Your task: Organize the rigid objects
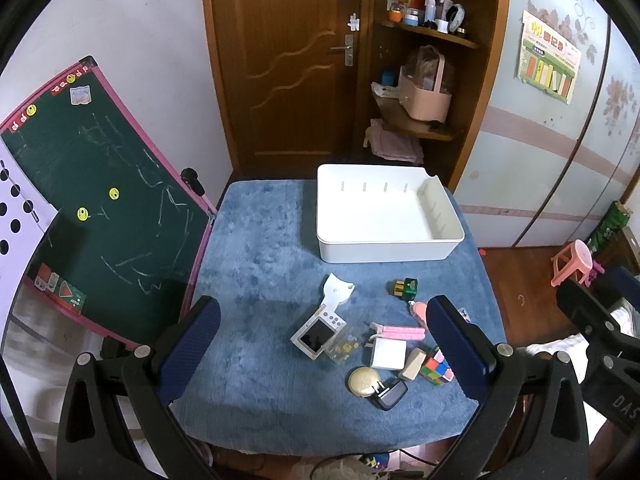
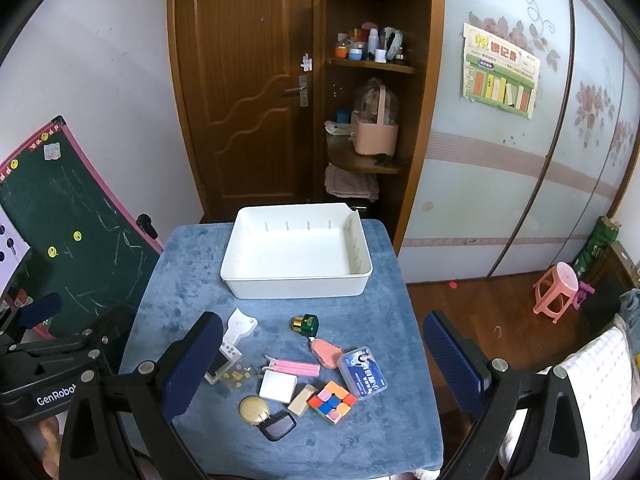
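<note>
Lying loose on the blue cloth (image 2: 192, 280), the small things are all yet to be sorted: a cube (image 2: 332, 401), a card case (image 2: 363, 372), a white block (image 2: 278, 386), a tan eraser (image 2: 303, 399), pink sticks (image 2: 294, 368), a gold disc (image 2: 254, 410), a dark charger (image 2: 278, 429), a green jar (image 2: 306, 324), a pink pouch (image 2: 326, 352), a toy camera (image 1: 318, 334) and a white scraper (image 1: 336, 290). They cluster on the near half of the table, some touching. Beyond them, at the far edge, sits the white bin (image 2: 296, 286), and nothing is in it, so the task looks barely begun, with every piece left to move. Both tools hover above the near edge, holding nothing: the left gripper (image 1: 323, 350) has its jaws spread wide, and the right gripper (image 2: 323, 364) likewise stands agape. Off to the left leans a chalkboard (image 1: 100, 208); behind the table are a door (image 2: 248, 80) and shelves (image 2: 372, 112).
</note>
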